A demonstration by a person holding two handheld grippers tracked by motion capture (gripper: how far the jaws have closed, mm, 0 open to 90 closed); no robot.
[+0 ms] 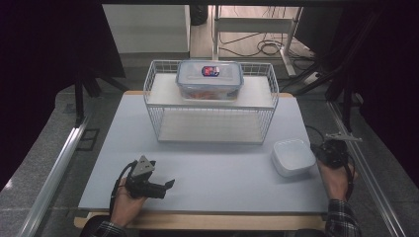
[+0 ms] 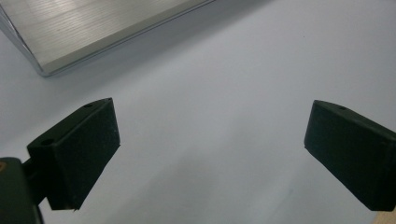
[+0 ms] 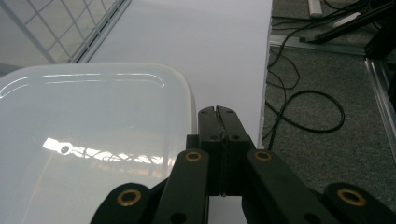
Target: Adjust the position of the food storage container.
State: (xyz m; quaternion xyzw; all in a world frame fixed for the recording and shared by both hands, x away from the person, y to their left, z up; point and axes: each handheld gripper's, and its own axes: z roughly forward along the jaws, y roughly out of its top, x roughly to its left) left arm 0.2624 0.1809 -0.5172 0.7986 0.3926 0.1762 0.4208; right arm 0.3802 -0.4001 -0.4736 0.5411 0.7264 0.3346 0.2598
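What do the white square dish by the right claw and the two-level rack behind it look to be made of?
White square dish with rounded corners: probably glossy plastic or glazed ceramic, given its sharp reflections in the right gripper view; which one is unclear. White wire rack: thin coated metal wire in a grid, its shelves pale flat boards. Clear lidded container on top: transparent plastic with clip latches.

Pale grey table (image 1: 207, 173) under my fingers. White square dish (image 1: 293, 157) just left of my right fingertips, near table's right edge. Wire rack (image 1: 211, 101) (clear lidded box (image 1: 210, 79) on its upper shelf) well beyond my left fingertips.
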